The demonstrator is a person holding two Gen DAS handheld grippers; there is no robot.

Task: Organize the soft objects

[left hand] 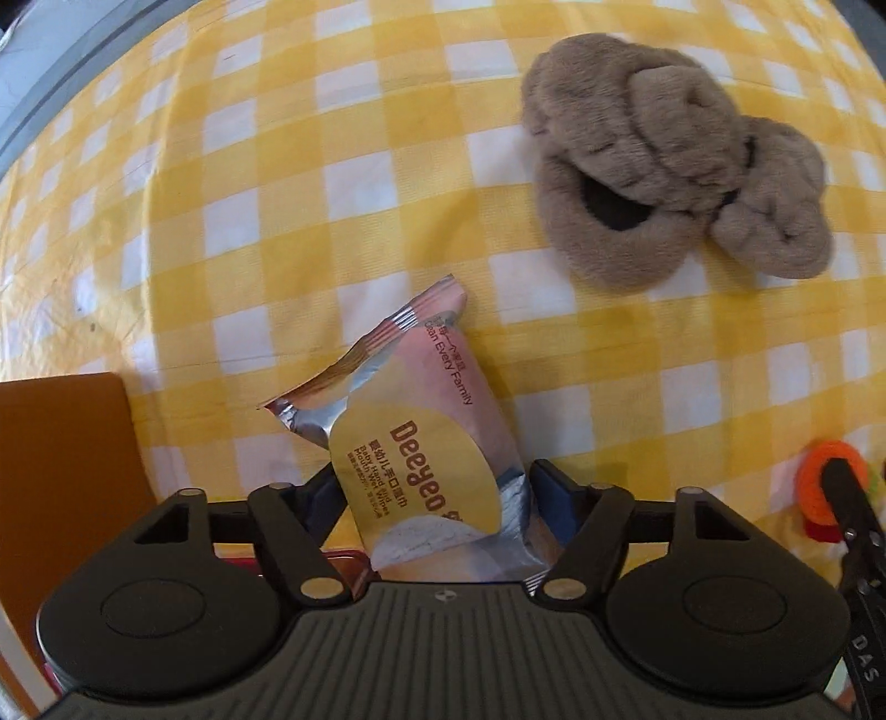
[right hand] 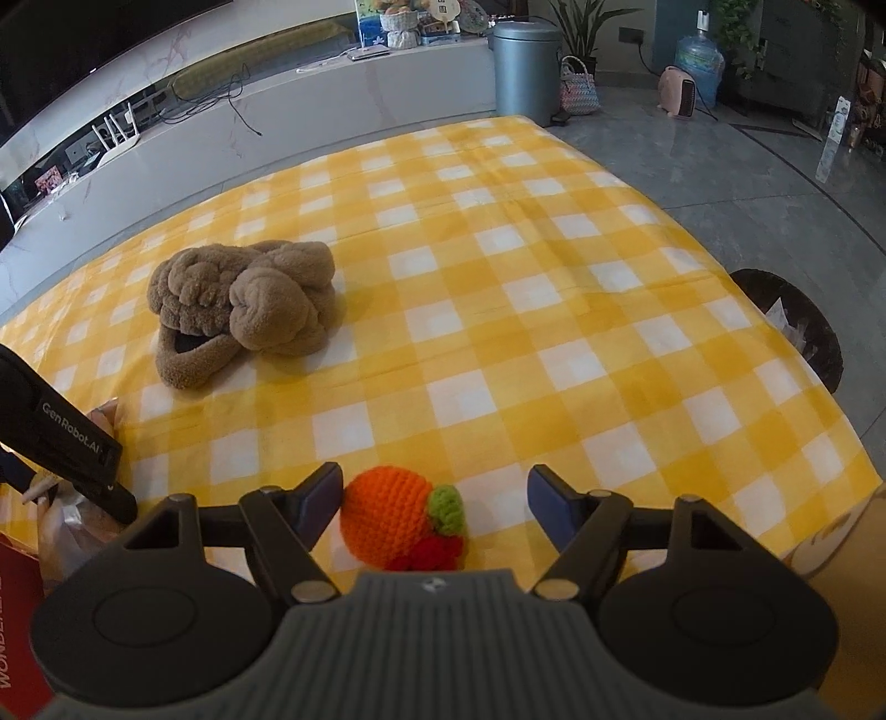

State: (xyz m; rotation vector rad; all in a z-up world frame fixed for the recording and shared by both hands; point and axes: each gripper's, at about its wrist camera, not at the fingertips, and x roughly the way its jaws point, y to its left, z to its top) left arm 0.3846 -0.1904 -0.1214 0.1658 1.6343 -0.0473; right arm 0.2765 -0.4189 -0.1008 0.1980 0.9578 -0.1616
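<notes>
A yellow-and-white checked cloth (right hand: 498,310) covers the table, and a grey glossy floor (right hand: 720,166) lies beyond its far edge. Along the far wall runs a long white counter (right hand: 310,105) with loose cables, a router and baskets on it, and beside its end stand a grey bin (right hand: 526,66), a woven bag (right hand: 578,88), a pink heater (right hand: 678,91), a water jug (right hand: 700,58) and potted plants (right hand: 581,22). A dark wastebasket (right hand: 797,327) sits by the table's right edge.
</notes>
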